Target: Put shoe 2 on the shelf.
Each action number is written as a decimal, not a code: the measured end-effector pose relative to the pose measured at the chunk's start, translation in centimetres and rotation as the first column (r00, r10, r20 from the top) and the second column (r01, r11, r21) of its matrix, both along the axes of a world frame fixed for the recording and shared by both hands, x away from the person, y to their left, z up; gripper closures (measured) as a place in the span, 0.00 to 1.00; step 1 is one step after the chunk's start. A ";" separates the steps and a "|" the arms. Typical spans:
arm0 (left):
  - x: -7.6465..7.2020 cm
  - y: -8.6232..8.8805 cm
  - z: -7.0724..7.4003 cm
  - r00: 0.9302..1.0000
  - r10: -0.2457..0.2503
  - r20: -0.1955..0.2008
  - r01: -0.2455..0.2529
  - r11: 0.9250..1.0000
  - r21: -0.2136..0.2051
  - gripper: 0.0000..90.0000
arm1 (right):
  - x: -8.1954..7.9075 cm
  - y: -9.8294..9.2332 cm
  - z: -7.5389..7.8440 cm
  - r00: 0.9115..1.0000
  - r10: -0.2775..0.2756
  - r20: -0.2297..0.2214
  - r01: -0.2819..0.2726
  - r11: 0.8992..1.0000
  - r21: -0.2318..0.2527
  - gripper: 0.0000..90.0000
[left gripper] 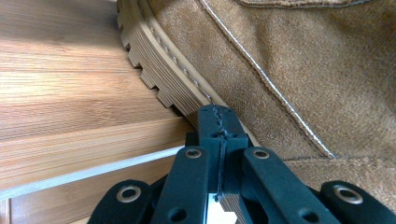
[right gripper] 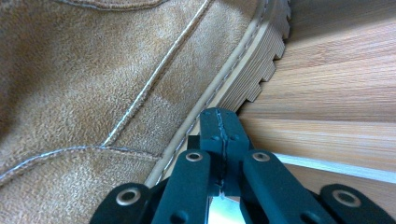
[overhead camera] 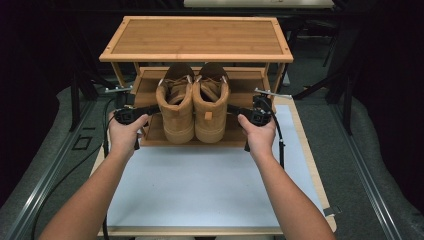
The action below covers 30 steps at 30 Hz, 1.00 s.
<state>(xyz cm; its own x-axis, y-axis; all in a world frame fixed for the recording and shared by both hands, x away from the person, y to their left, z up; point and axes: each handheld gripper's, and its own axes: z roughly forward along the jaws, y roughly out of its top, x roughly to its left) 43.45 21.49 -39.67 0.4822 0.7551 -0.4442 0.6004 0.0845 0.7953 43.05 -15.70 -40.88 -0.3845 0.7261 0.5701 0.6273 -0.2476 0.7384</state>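
Note:
Two tan suede boots stand side by side, toes toward me, on the lower shelf (overhead camera: 150,136) of a bamboo shoe rack: the left boot (overhead camera: 175,107) and the right boot (overhead camera: 211,107). My left gripper (overhead camera: 153,108) is shut and empty, its tip at the outer side of the left boot. In the left gripper view its closed jaws (left gripper: 217,117) meet the ridged sole edge of the boot (left gripper: 289,60). My right gripper (overhead camera: 232,108) is shut and empty at the right boot's outer side; its tip (right gripper: 218,122) lies at the sole welt of that boot (right gripper: 93,79). Whether the tips press on the soles I cannot tell.
The rack's top shelf (overhead camera: 195,37) overhangs the boots' back halves, with side posts beside each gripper. A white mat (overhead camera: 200,185) covers the table in front of the rack. Metal rails and grey floor run along both sides of the table.

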 end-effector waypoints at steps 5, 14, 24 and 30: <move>-0.1 0.1 0.0 1.000 -0.008 0.003 0.008 1.000 0.015 1.00 | -0.1 0.0 0.2 1.000 0.011 -0.006 -0.011 1.000 -0.028 0.99; -2.0 0.1 0.1 0.998 -0.058 0.011 0.058 0.998 0.039 0.98 | -1.8 -0.1 0.6 0.998 0.055 0.019 -0.053 0.997 -0.060 0.98; -5.8 0.1 -1.5 0.991 -0.131 0.004 0.130 0.989 0.062 0.98 | -5.4 -0.1 -1.1 0.988 0.154 -0.006 -0.154 0.985 -0.077 0.99; -6.7 -0.1 -2.7 0.990 -0.144 -0.002 0.144 0.986 0.083 0.97 | -6.1 -0.1 -1.8 0.985 0.169 -0.015 -0.170 0.983 -0.062 0.99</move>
